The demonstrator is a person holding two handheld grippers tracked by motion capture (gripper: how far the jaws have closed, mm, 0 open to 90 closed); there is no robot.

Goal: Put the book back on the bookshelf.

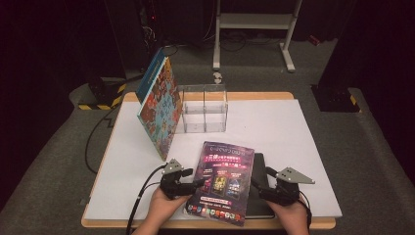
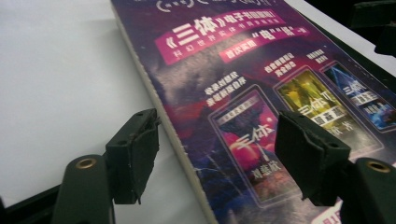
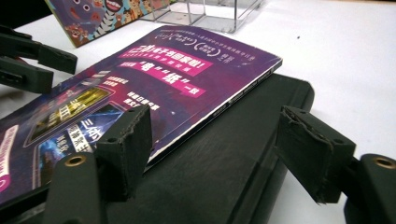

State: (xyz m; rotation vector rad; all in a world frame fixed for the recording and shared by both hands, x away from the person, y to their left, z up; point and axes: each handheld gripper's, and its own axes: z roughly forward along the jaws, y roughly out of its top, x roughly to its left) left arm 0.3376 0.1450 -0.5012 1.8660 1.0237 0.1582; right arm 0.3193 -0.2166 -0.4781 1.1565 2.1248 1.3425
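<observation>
While the purple book [image 1: 222, 183] lies low in the centre of the high view, overlapping a black book [image 1: 258, 188] on the white table [image 1: 293, 142], I hold my left gripper [image 1: 198, 183] wide at its left edge, gripping nothing. My right gripper [image 1: 258, 183] stands wide at the black book's right side. A patterned book [image 1: 159, 107] leans on a clear organizer [image 1: 203, 107] at upper left.

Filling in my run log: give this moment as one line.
left gripper: open, astride purple book left edge | right gripper: open, at black book | nothing gripped
</observation>
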